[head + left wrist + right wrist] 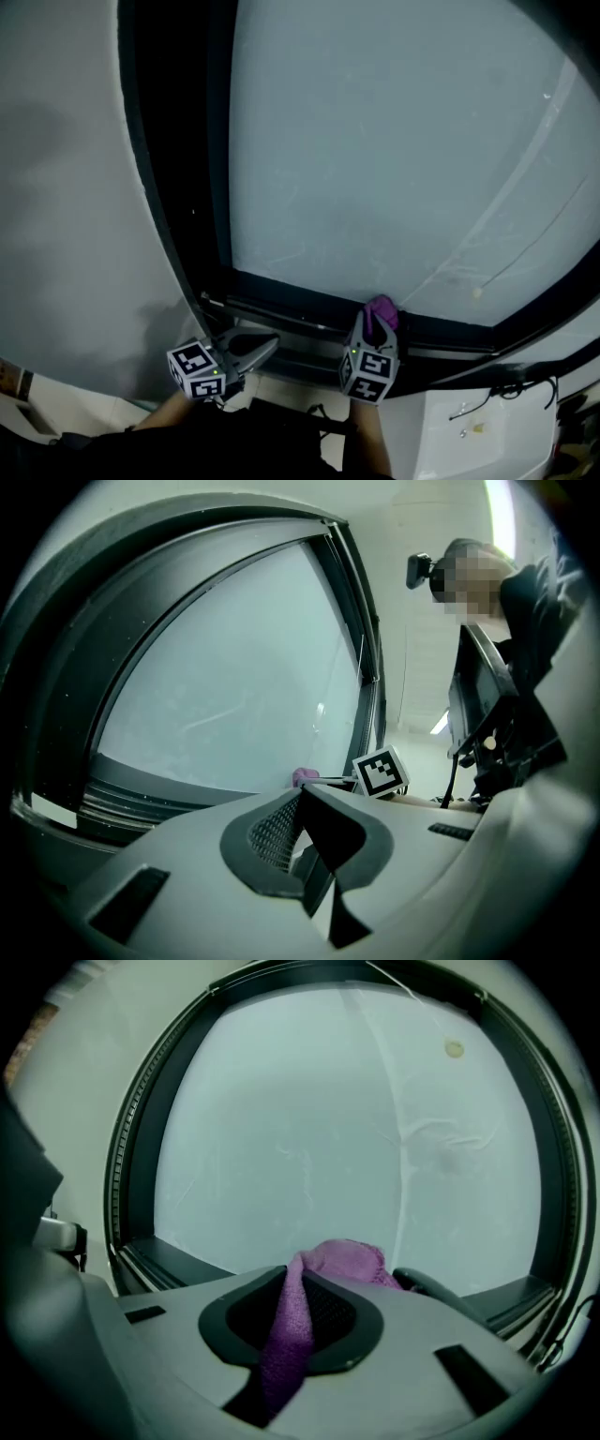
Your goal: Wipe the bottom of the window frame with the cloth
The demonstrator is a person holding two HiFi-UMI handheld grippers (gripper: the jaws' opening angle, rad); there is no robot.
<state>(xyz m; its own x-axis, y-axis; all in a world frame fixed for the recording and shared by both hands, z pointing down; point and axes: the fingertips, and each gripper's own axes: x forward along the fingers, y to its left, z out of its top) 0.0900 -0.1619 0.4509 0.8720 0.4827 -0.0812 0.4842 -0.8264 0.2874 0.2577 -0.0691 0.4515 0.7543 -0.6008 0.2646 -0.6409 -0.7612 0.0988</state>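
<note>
The dark bottom rail of the window frame (291, 309) runs under a pale frosted pane (394, 141). My right gripper (377, 323) is shut on a purple cloth (382, 312), which sits against the rail just right of its middle. In the right gripper view the cloth (342, 1260) bunches over the jaw tips (302, 1277) and a strip hangs down between them, with the rail (178, 1260) beyond. My left gripper (270, 343) hovers just below the rail to the left, jaws together and empty. Its own view shows its tips (302, 797), the cloth (302, 777) and the rail (122, 794).
A white wall (66, 234) lies left of the frame's dark upright (178, 187). A white cabinet top with black cables (478, 422) sits at the lower right. A small round spot (477, 292) marks the glass. The person holding the grippers (525, 602) appears in the left gripper view.
</note>
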